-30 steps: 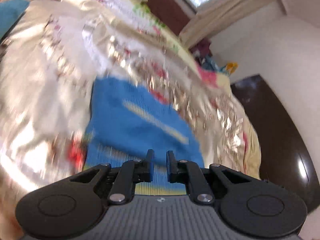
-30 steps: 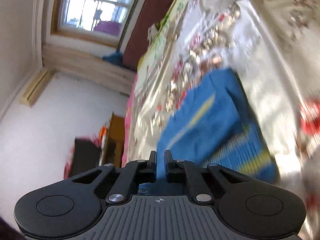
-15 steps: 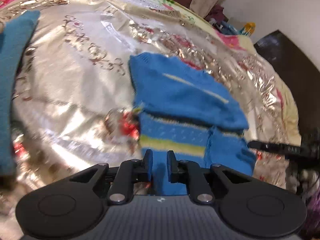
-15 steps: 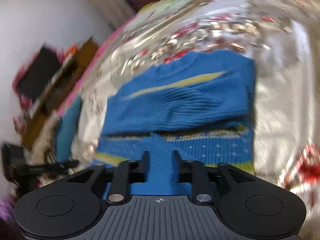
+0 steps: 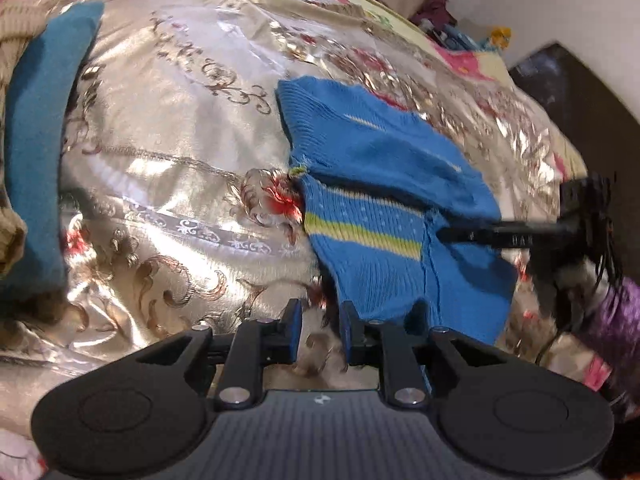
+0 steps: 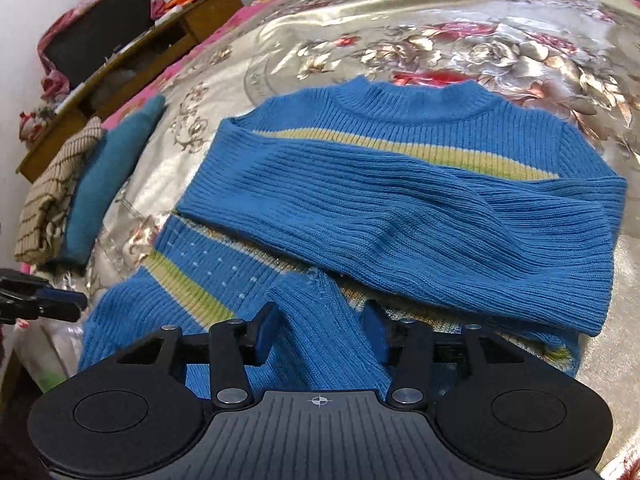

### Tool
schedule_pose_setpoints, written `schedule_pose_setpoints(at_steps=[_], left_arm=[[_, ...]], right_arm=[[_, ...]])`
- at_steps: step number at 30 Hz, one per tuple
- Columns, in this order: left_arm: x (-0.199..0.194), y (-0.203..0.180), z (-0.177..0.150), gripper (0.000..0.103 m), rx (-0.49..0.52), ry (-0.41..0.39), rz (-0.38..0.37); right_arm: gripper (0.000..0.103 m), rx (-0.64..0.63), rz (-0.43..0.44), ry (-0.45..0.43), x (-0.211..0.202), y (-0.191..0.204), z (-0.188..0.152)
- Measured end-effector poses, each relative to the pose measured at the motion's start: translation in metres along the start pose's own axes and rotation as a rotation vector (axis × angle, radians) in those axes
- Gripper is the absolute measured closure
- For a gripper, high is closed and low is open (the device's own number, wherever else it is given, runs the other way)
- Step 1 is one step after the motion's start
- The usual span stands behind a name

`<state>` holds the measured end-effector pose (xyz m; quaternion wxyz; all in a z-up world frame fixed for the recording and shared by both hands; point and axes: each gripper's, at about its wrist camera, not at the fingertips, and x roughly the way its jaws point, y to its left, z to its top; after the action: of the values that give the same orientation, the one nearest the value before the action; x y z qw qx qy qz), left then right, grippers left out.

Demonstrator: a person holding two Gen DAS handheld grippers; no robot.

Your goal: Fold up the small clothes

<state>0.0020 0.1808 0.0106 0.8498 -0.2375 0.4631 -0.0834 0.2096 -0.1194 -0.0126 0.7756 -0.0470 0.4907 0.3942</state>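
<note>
Now the blue sweater [image 6: 400, 200] lies flat on the shiny floral bedspread [image 5: 168, 168], collar toward twelve o'clock in the right wrist view, one sleeve [image 6: 420, 216] folded across the chest from three o'clock toward nine; a second ago both claws were pressed nearly together on blue knit and the garment hung from them, so it has since been laid down and let go. The right gripper [image 6: 320, 332] has its jaws partly spread; they opened and have just been closing a little, and the second sleeve's cuff [image 6: 324, 320] lies between the pads without being visibly pinched. The left gripper [image 5: 320, 320] has just been opening; its jaws stand a little apart over bare bedspread, with the sweater's hem corner just beside the right-hand pad at one o'clock, nothing between them. In the left wrist view the right gripper's finger reaches in from three o'clock over the hem; in the right wrist view the left gripper shows at nine o'clock, beside the hem. Likely meaning: one sleeve fold is done, the other sleeve waits; the body fold is not yet begun. At ten o'clock in the right view a teal garment [image 6: 108, 176] and a striped beige one [image 6: 52, 192] lie side by side, well apart from the sweater.
</note>
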Motion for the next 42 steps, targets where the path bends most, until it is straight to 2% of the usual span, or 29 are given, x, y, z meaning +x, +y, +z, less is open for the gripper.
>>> schedule_pose_setpoints(at_steps=[1, 3, 9, 12, 15, 17, 20, 29, 33, 38, 42], left_arm=[[-0.001, -0.004, 0.0, 0.079, 0.035, 0.005, 0.014], [-0.002, -0.014, 0.001, 0.078, 0.105, 0.011, 0.026], [0.001, -0.049, 0.003, 0.07, 0.346, 0.04, 0.042], [0.006, -0.06, 0.001, 0.068, 0.429, 0.06, 0.065], [0.01, -0.069, -0.004, 0.068, 0.514, 0.08, 0.096], [0.013, -0.079, -0.009, 0.068, 0.612, 0.096, 0.136], [0.016, -0.093, -0.016, 0.067, 0.763, 0.1, 0.177], [0.037, -0.13, -0.029, 0.064, 1.134, 0.164, 0.151], [0.035, -0.137, -0.033, 0.062, 1.261, 0.19, 0.162], [0.027, -0.144, -0.026, 0.059, 1.344, 0.174, 0.172], [0.033, -0.153, -0.043, 0.058, 1.482, 0.205, 0.158]], right_arm=[[0.084, 0.007, -0.001, 0.003, -0.001, 0.001, -0.001], [0.092, 0.039, 0.004, 0.0, -0.006, 0.001, -0.003], [0.094, 0.182, 0.03, -0.123, -0.058, -0.013, -0.017], [0.094, 0.262, 0.047, -0.204, -0.093, -0.023, -0.028], [0.094, 0.319, 0.022, -0.249, -0.119, -0.033, -0.041], [0.094, 0.35, 0.009, -0.264, -0.13, -0.039, -0.047], [0.094, 0.381, -0.008, -0.27, -0.139, -0.045, -0.056], [0.094, 0.41, -0.017, -0.257, -0.138, -0.046, -0.071], [0.094, 0.416, -0.022, -0.253, -0.141, -0.047, -0.073], [0.094, 0.43, -0.014, -0.251, -0.14, -0.047, -0.077], [0.094, 0.444, -0.007, -0.247, -0.138, -0.049, -0.082]])
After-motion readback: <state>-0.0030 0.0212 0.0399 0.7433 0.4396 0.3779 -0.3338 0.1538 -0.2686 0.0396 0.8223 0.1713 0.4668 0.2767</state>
